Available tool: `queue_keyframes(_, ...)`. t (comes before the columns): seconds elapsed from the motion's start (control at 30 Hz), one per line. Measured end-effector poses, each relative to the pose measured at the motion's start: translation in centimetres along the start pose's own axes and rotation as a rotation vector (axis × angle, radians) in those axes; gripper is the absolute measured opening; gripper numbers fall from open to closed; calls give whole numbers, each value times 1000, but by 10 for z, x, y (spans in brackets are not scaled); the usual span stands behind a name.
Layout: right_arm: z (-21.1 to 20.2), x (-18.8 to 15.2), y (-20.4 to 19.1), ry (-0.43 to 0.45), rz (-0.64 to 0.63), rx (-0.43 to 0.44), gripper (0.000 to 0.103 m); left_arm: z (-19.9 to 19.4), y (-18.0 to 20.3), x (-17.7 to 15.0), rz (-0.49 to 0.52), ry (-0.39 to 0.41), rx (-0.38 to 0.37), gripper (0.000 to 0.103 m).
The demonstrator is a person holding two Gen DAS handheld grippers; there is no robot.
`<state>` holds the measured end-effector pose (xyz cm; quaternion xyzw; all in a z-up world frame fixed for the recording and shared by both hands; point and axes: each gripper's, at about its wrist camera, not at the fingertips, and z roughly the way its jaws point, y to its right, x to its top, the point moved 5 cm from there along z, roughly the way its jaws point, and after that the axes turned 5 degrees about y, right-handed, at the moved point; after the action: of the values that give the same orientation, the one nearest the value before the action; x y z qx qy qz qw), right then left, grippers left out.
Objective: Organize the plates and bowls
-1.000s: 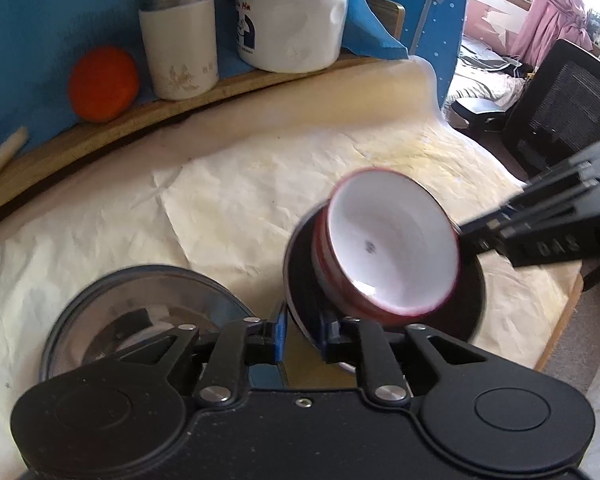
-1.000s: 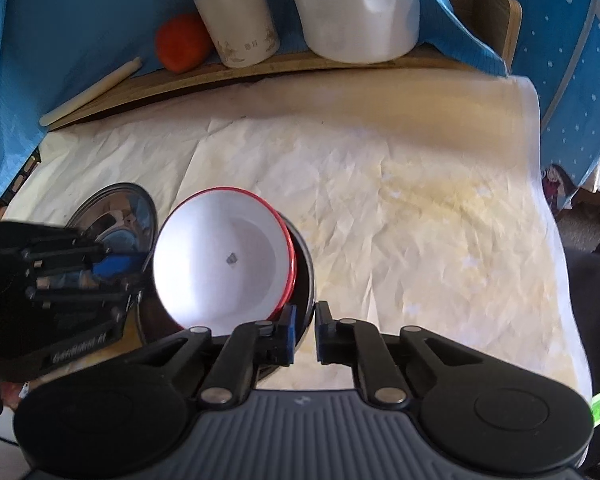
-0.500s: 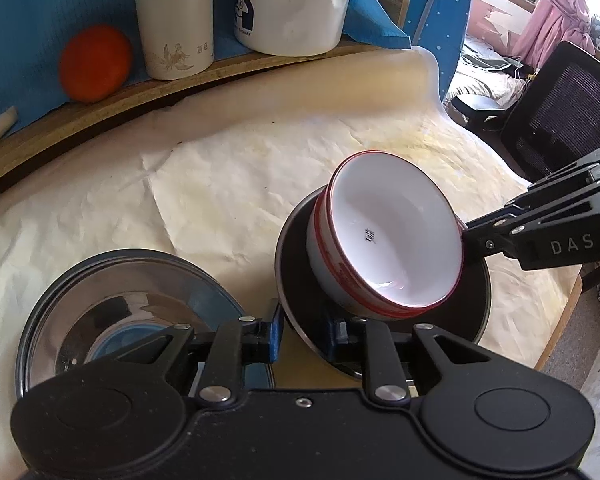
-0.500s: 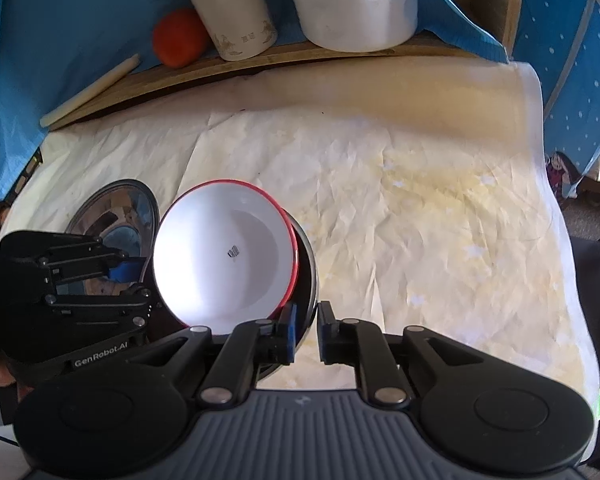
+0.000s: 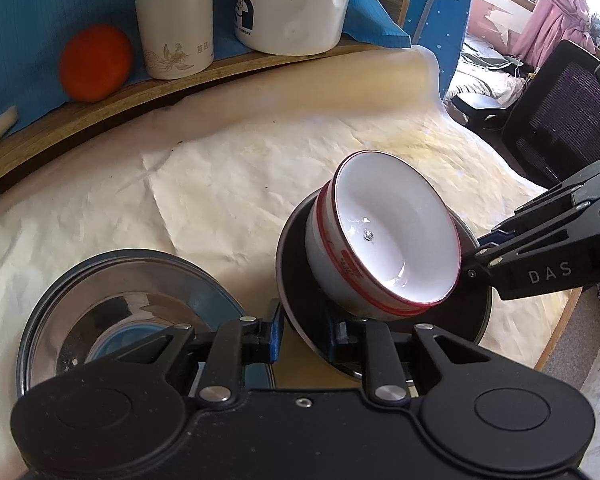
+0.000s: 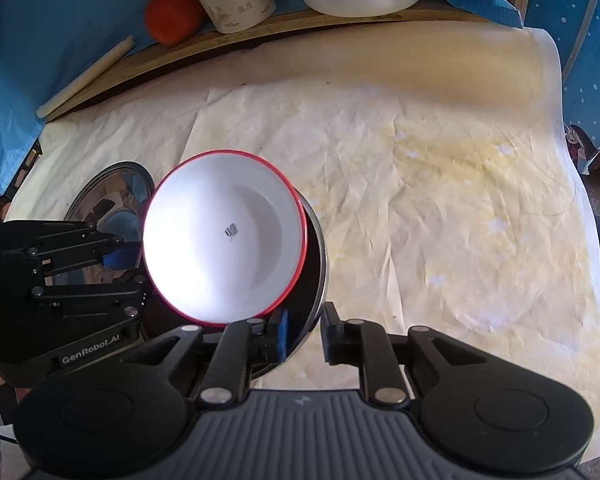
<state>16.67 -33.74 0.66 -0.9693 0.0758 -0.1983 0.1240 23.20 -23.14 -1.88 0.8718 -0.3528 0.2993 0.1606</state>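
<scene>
A white bowl with a red rim [image 5: 384,240] [image 6: 224,240] sits tilted inside a dark metal bowl [image 5: 300,300] [image 6: 314,280]. My left gripper [image 5: 302,334] is shut on the dark bowl's near rim, one finger inside and one outside. My right gripper [image 6: 302,330] is shut on the same bowl's opposite rim; it shows at the right of the left wrist view [image 5: 476,260]. The left gripper shows at the left of the right wrist view [image 6: 136,268]. A shiny steel plate [image 5: 120,312] [image 6: 108,196] lies on the paper-covered table to the left.
A wooden shelf [image 5: 100,100] runs along the back, with an orange [image 5: 95,63], a white thermos cup [image 5: 174,20] and a white jar [image 5: 292,4]. Blue cloth hangs behind. An office chair [image 5: 560,116] stands beyond the table's right edge. Crumpled cream paper [image 6: 440,180] covers the table.
Both grippers have lifted the dark bowl with the white bowl and carried it away from the steel plate, which is more uncovered. The white bowl has tilted more.
</scene>
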Motion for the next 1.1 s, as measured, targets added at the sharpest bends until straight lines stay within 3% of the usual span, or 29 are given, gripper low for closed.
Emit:
queue_keyframes(0.5, -4, -5, 8, 49, 79, 45, 19, -1, 0, 1, -22, 8, 6, 19)
queue_keyframes(1.1, -19, -4, 15, 72, 87, 13, 18, -7, 16, 12, -2, 27, 12, 18)
